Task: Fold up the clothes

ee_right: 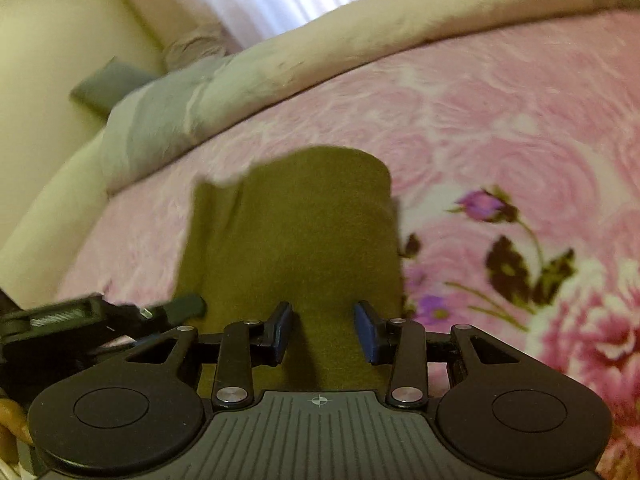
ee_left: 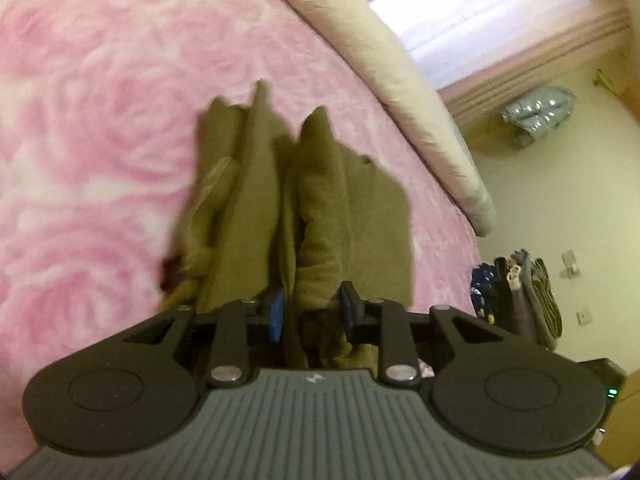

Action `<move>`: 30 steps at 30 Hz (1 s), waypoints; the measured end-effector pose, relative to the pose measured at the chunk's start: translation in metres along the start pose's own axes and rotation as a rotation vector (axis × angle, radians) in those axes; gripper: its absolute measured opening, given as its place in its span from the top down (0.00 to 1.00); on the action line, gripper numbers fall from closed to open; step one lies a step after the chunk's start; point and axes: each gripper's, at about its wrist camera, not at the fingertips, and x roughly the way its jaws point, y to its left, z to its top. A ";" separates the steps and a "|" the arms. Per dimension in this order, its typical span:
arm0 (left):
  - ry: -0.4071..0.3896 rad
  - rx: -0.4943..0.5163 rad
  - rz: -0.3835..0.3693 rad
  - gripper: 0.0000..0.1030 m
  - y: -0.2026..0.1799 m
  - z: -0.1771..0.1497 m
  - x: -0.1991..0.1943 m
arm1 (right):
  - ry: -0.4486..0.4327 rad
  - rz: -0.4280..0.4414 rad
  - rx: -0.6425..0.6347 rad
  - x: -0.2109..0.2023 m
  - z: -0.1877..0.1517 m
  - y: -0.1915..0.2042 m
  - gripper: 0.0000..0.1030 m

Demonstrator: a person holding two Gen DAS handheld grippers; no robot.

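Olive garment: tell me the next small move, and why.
Probably lower both grippers together to lay the olive garment flat on the pink blanket. The left gripper holds bunched folds and the right gripper holds a smoother panel, with the cloth hanging above the blanket.

The garment (ee_left: pixel 280 208) hangs bunched in front of the left gripper (ee_left: pixel 312 314), over the bed (ee_left: pixel 88 128). A rolled blanket (ee_left: pixel 384 80) lies along the bed's far edge, and a clothes pile (ee_left: pixel 520 300) sits beyond the bed's right side
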 end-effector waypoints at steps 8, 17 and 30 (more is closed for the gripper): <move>-0.027 -0.053 -0.060 0.65 -0.003 0.022 0.012 | -0.039 -0.107 0.142 -0.008 0.012 -0.044 0.61; -0.091 0.068 -0.095 0.88 -0.012 0.048 -0.011 | 0.052 -0.099 0.151 0.018 0.023 -0.040 0.62; -0.150 0.094 0.031 0.88 0.015 0.040 -0.021 | 0.046 -0.091 -0.064 0.037 0.017 0.012 0.62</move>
